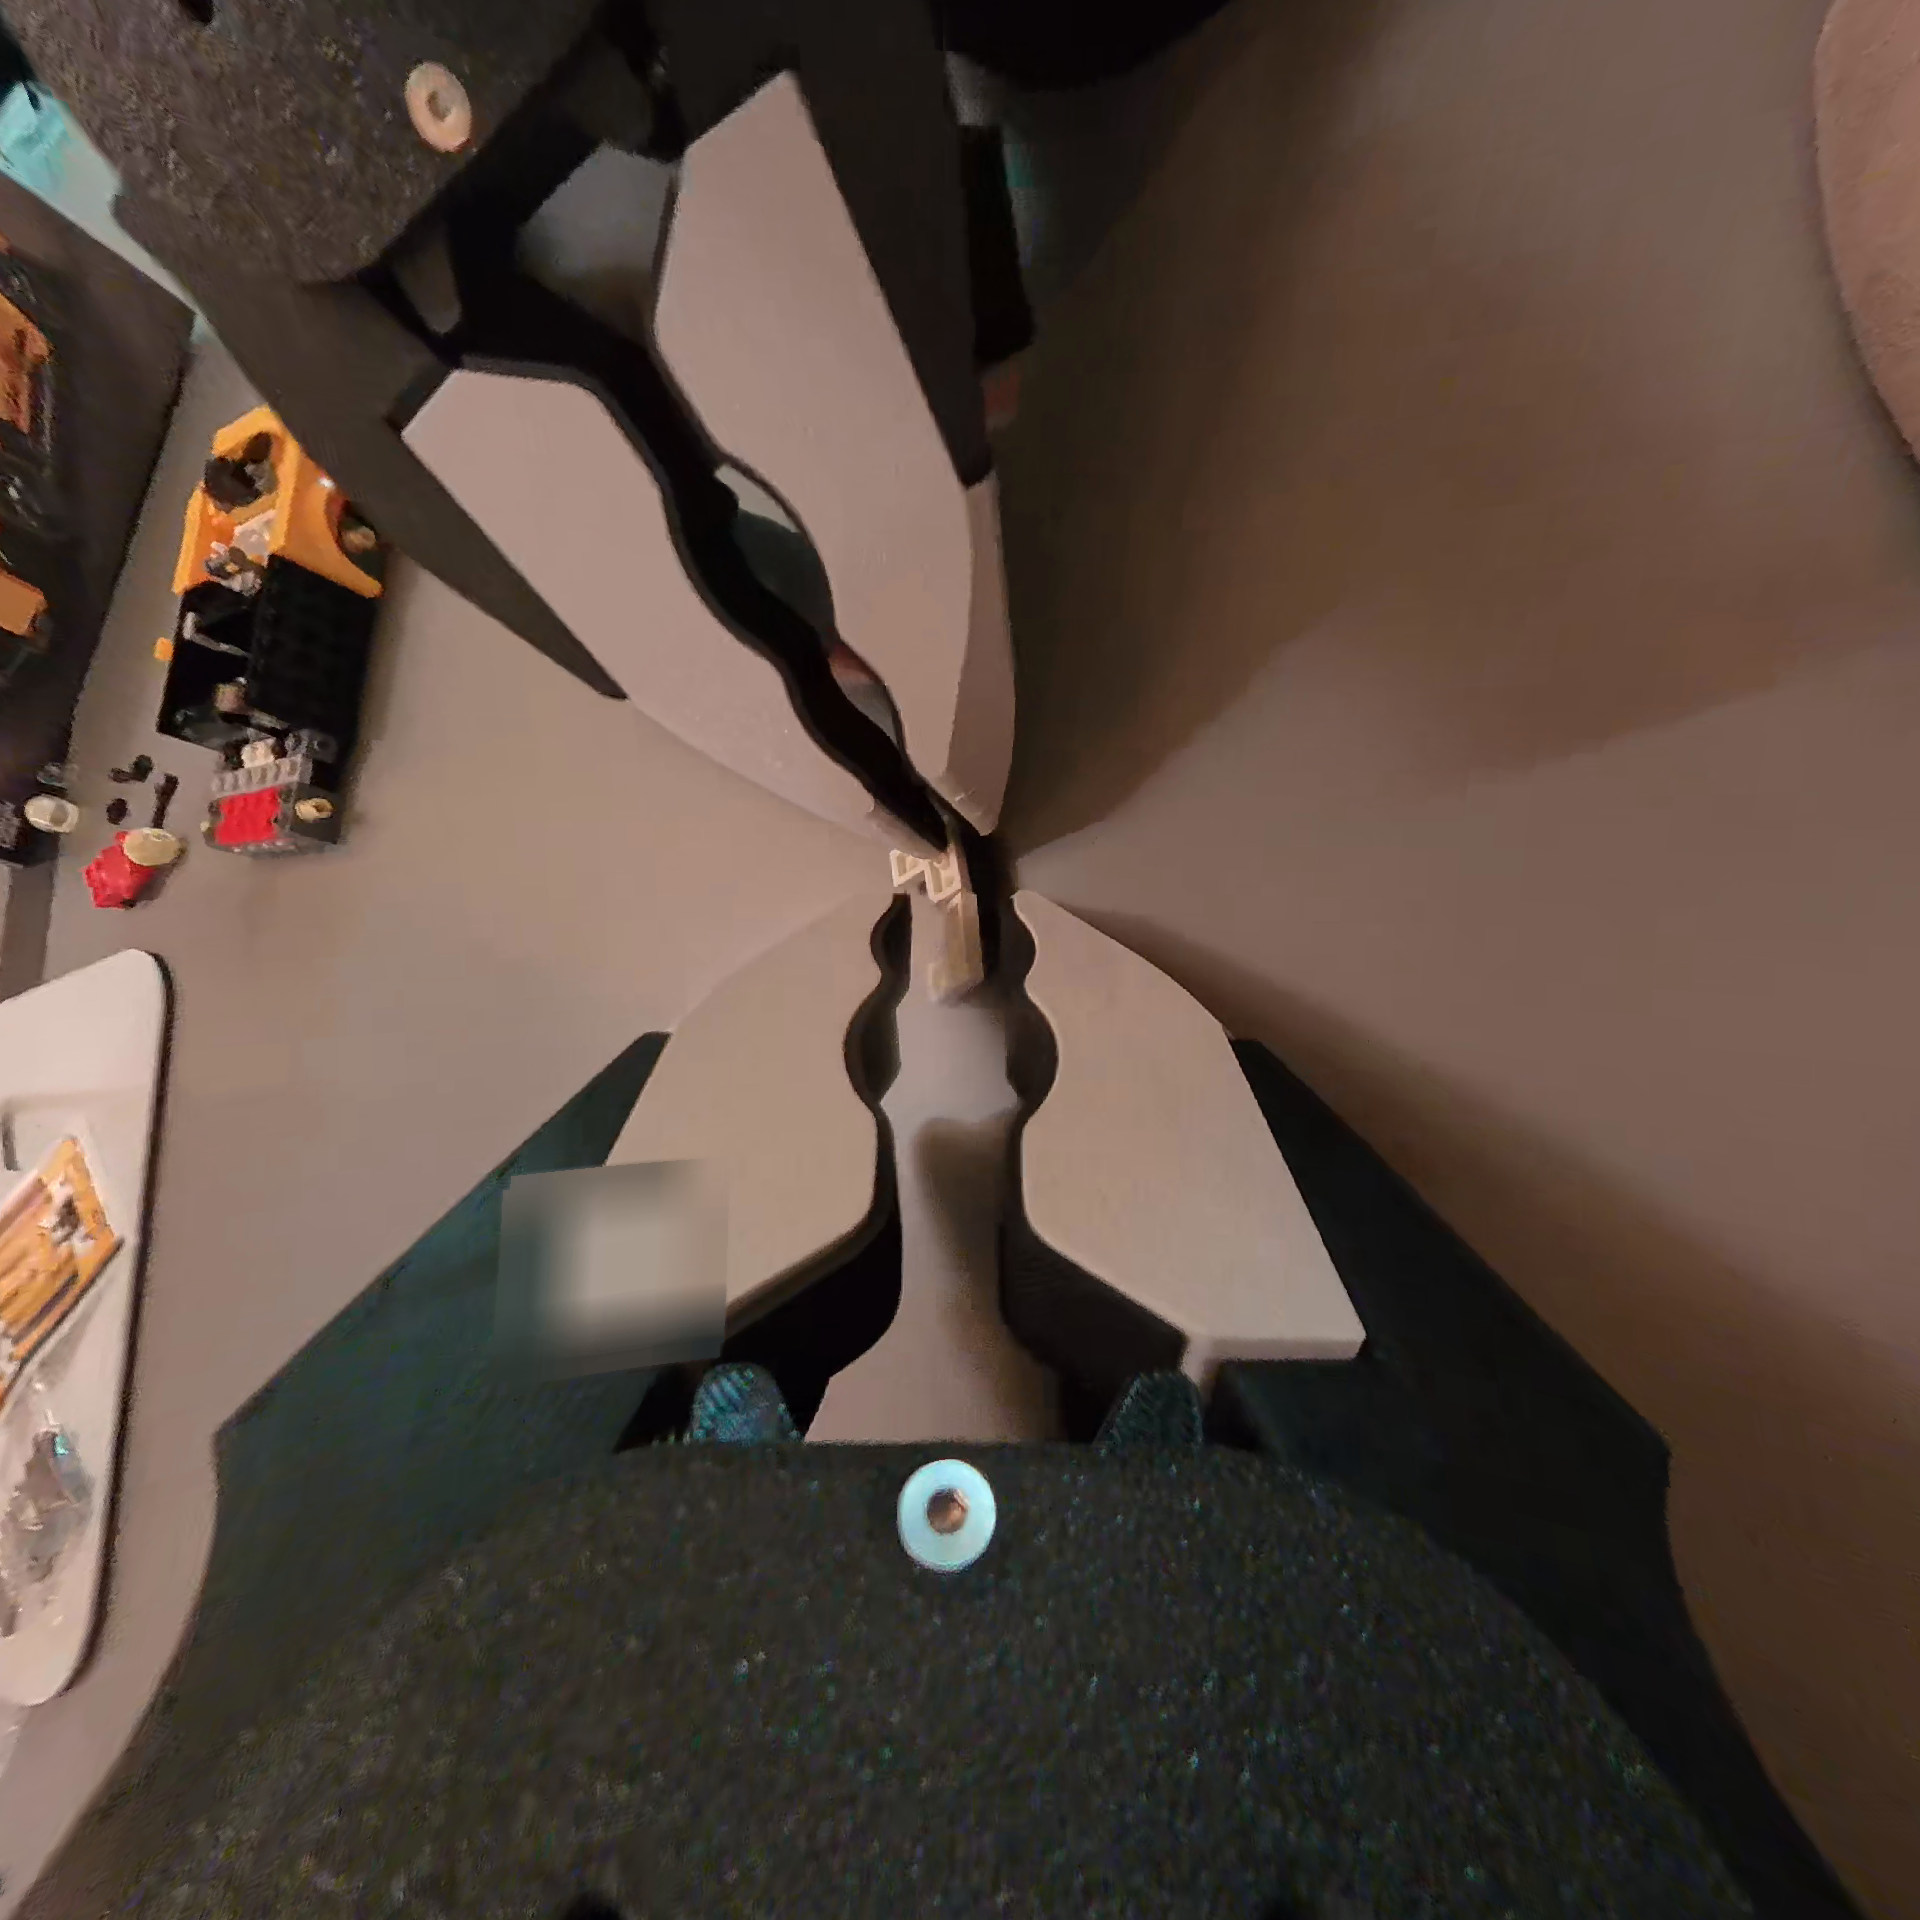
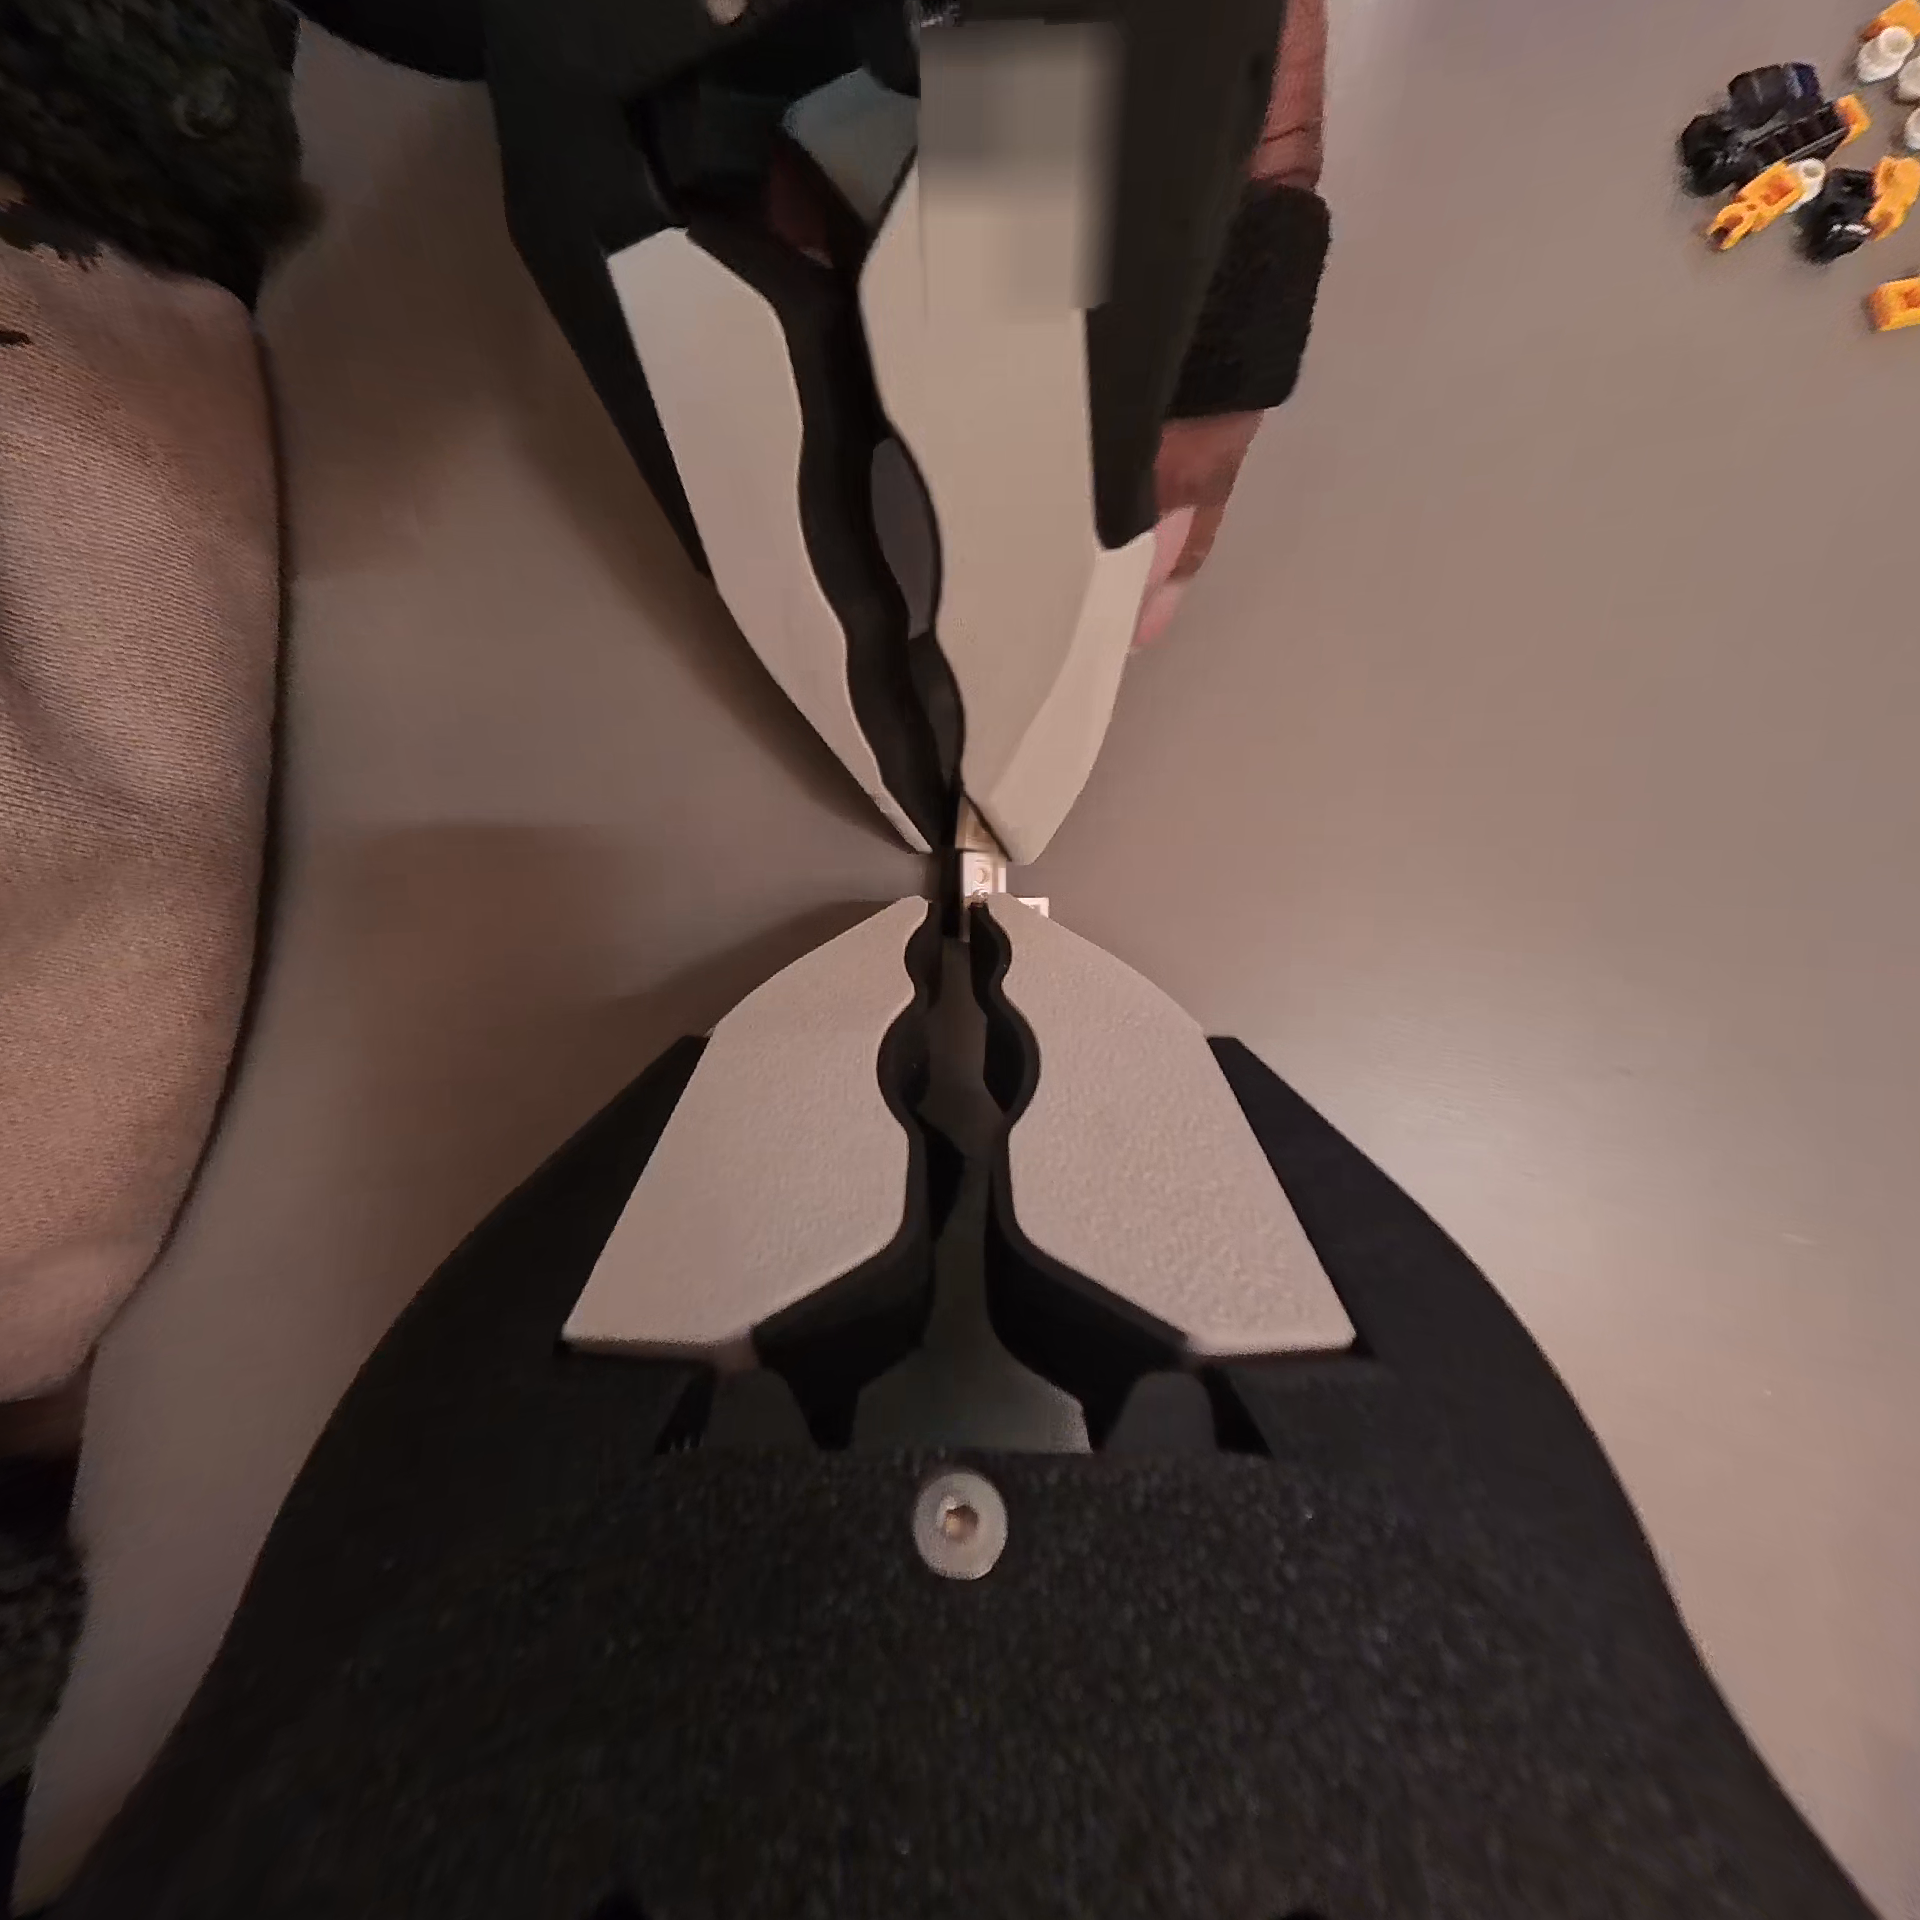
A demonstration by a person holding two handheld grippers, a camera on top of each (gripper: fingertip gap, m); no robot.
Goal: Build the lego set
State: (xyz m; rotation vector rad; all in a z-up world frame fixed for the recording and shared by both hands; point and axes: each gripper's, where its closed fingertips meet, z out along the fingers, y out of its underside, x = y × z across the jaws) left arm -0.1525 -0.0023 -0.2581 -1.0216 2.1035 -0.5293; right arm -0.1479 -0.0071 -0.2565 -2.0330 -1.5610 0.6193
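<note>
We see the two grippers meeting tip to tip above a grey table (image 1: 1403, 935). The left gripper (image 1: 954, 909) has its fingers slightly apart, with a small light-grey lego piece (image 1: 951, 935) between the tips; we cannot tell whether they actually clamp it. The right gripper (image 2: 954, 906) is closed down to a thin slit on the same light piece (image 2: 982, 873). To the left, well apart, a partly built orange-and-black lego model (image 1: 275, 634) lies on the table, with a red piece (image 1: 123, 871) near it. Loose orange and black parts (image 2: 1808, 166) lie at the far right.
</note>
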